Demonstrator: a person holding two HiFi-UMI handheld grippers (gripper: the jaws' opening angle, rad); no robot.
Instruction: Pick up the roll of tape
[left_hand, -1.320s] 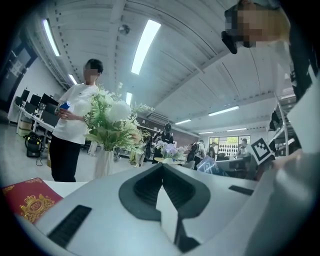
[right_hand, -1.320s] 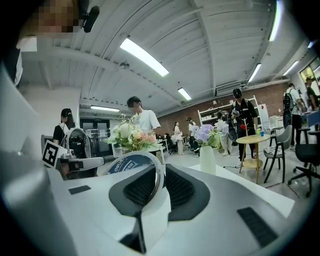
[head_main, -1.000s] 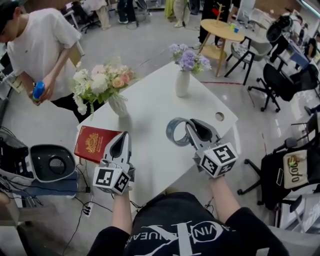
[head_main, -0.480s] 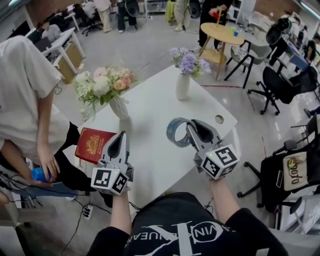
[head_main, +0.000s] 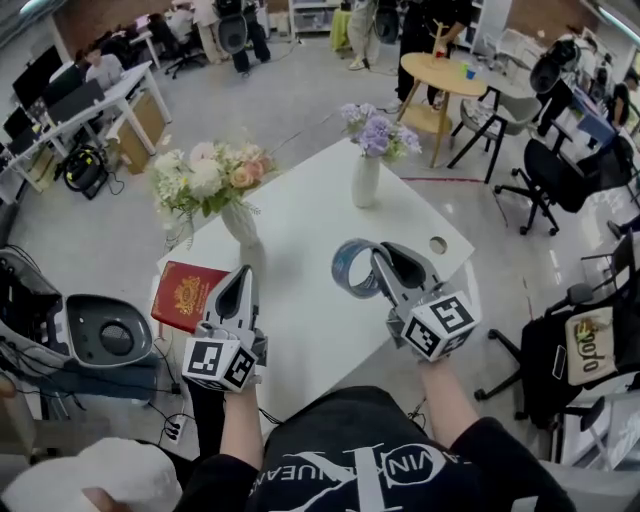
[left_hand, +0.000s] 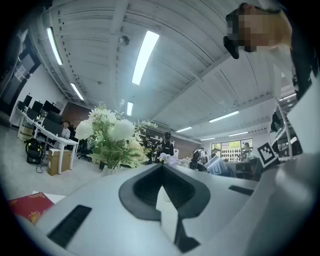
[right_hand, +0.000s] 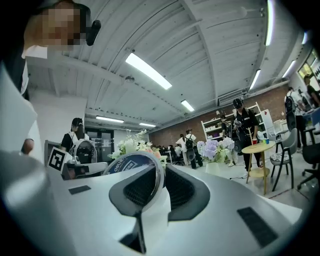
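Counted one roll of tape (head_main: 339, 268), standing upright on edge well to the right of the red book (head_main: 190, 293), with its wall pinched between the jaws of the right tool (head_main: 383, 256). Counted a second tool too: the left tool (head_main: 243, 273), just beside the red book's right edge, jaws pressed together on nothing. Counted two vases on the white table (head_main: 300, 215) — the vase of white and pink flowers (head_main: 240, 222) just beyond the red book, and the vase of purple flowers (head_main: 366, 178) farther off and to the red book's right. Made out only that single red book, lying flat at the table's left corner.
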